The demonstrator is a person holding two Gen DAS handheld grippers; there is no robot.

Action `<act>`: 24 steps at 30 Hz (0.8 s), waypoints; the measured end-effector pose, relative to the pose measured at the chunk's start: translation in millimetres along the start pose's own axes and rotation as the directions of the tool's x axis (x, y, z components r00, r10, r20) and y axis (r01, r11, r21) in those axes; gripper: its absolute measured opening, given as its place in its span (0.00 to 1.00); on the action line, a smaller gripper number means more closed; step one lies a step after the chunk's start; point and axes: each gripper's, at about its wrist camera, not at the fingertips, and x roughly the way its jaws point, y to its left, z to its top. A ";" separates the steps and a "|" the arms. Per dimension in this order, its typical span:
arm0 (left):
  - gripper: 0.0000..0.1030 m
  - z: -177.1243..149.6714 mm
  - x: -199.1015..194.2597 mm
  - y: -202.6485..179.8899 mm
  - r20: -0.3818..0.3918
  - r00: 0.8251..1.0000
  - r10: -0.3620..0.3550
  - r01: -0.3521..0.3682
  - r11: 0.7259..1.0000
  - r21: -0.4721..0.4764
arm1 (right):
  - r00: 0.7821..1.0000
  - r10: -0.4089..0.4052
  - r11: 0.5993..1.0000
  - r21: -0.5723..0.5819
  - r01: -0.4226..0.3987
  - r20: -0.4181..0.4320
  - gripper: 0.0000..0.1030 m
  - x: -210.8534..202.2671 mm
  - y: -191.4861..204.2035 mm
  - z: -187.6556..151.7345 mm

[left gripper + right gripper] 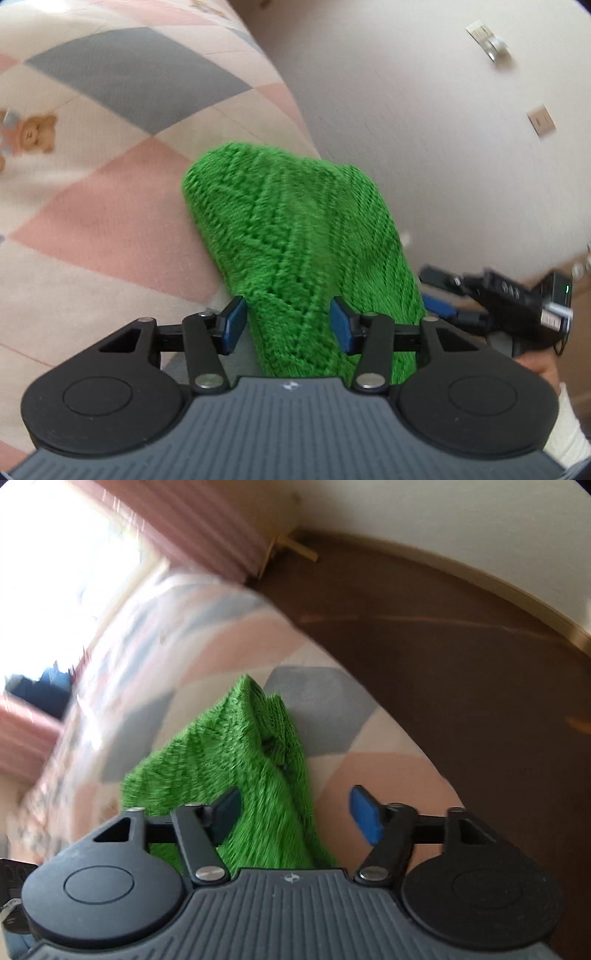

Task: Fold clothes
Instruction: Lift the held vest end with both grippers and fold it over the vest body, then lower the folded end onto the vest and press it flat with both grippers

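A bright green knitted garment (295,236) lies bunched on a bed with a pink, grey and cream patchwork cover (110,206). My left gripper (288,325) is open, its blue pads (234,325) on either side of a fold of the knit. In the right wrist view the same green garment (236,771) lies crumpled on the bed cover (388,771). My right gripper (295,816) is open, with the cloth against its left pad and bare cover by its right pad (365,816). The right gripper also shows in the left wrist view (509,302), held in a hand.
The bed edge runs close beside the garment, with a pale floor (443,147) below it in the left wrist view and a dark brown floor (461,664) in the right wrist view. Pink curtains (207,535) and a bright window stand behind the bed.
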 end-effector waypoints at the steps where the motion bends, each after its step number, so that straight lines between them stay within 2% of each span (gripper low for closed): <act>1: 0.42 -0.8 -0.4 2.8 -0.018 1.000 -0.023 0.023 0.999 -0.035 | 1.000 0.016 0.999 0.050 -0.016 0.010 0.69 -9.5 -9.6 -13.3; 4: 0.46 -22.2 -1.7 6.8 -0.053 0.995 -0.080 0.072 0.988 -0.137 | 0.997 0.070 0.973 0.218 -0.077 0.040 0.70 -35.0 -41.3 -56.4; 7: 0.51 -59.1 -0.1 7.6 -0.075 0.992 -0.105 0.087 0.973 -0.216 | 0.985 0.170 0.896 0.410 -0.173 0.044 0.71 -40.1 -77.4 -94.4; 10: 0.50 -85.9 14.7 4.6 -0.092 0.986 -0.136 0.108 0.959 -0.262 | 0.975 0.214 0.848 0.485 -0.216 0.060 0.71 -33.4 -90.4 -114.8; 12: 0.41 -97.4 24.3 -2.6 -0.100 0.987 -0.124 0.095 0.963 -0.253 | 0.972 0.224 0.841 0.490 -0.230 0.071 0.59 -30.6 -92.0 -115.3; 13: 0.38 -99.4 24.9 -6.7 -0.087 0.989 -0.116 0.092 0.965 -0.246 | 0.969 0.235 0.835 0.496 -0.239 0.072 0.35 -29.0 -91.4 -113.2; 14: 0.35 -99.4 23.2 -10.5 -0.071 0.990 -0.121 0.101 0.967 -0.235 | 0.968 0.242 0.831 0.500 -0.245 0.072 0.28 -27.3 -90.7 -110.6; 17: 0.35 -100.7 18.6 -17.9 -0.062 0.990 -0.129 0.115 0.974 -0.195 | 0.981 0.185 0.894 0.405 -0.190 0.053 0.19 -35.2 -78.8 -95.5; 20: 0.37 -103.9 22.5 -13.9 -0.100 0.992 -0.076 0.059 0.984 -0.166 | 0.983 0.167 0.908 0.376 -0.182 0.072 0.17 -49.9 -77.0 -92.8; 21: 0.37 -103.7 22.4 -11.3 -0.112 0.991 -0.067 0.048 0.985 -0.166 | 0.989 0.141 0.921 0.360 -0.150 0.050 0.17 -47.8 -75.9 -94.4; 22: 0.37 -101.0 17.1 -12.2 -0.116 0.991 -0.059 0.042 0.988 -0.149 | 0.993 0.113 0.929 0.350 -0.115 0.025 0.21 -44.9 -75.4 -97.5; 23: 0.36 -97.2 9.7 -14.6 -0.117 0.992 -0.052 0.037 0.991 -0.126 | 0.996 0.085 0.937 0.340 -0.083 0.007 0.32 -42.9 -74.5 -100.3; 24: 0.35 -91.1 -0.3 -18.6 -0.111 0.993 -0.036 0.027 0.997 -0.076 | 0.998 0.057 0.941 0.332 -0.063 0.029 0.37 -47.4 -70.9 -101.1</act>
